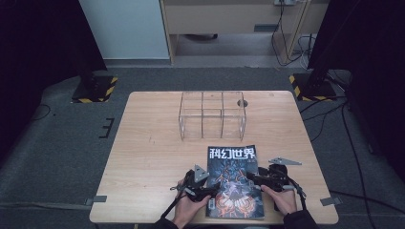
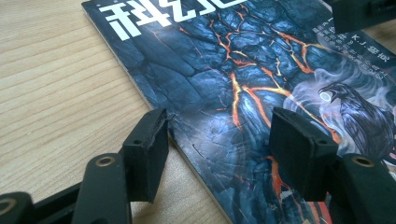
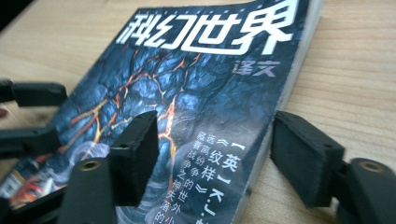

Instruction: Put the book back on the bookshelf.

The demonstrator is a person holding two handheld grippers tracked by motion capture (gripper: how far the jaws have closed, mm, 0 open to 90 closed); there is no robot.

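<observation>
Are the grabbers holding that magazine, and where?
Not gripped. The left gripper straddles one side edge of the magazine, the right gripper the opposite edge; both jaws stand open, not pressing it.

A light wooden tabletop (image 1: 153,143) carries a clear, compartmented plastic organiser (image 1: 212,114) towards its far edge. Nearer than the organiser, by the front edge, a dark-covered magazine (image 1: 234,183) lies flat.

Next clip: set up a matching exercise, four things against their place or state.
Things:
1. magazine
2. clear rack
3. left gripper
4. right gripper

Place or state:
A. open, straddling the magazine's right edge
B. empty, mid-table
C. flat at the near edge
D. open, straddling the magazine's left edge

Pairs: 1-C, 2-B, 3-D, 4-A
</observation>
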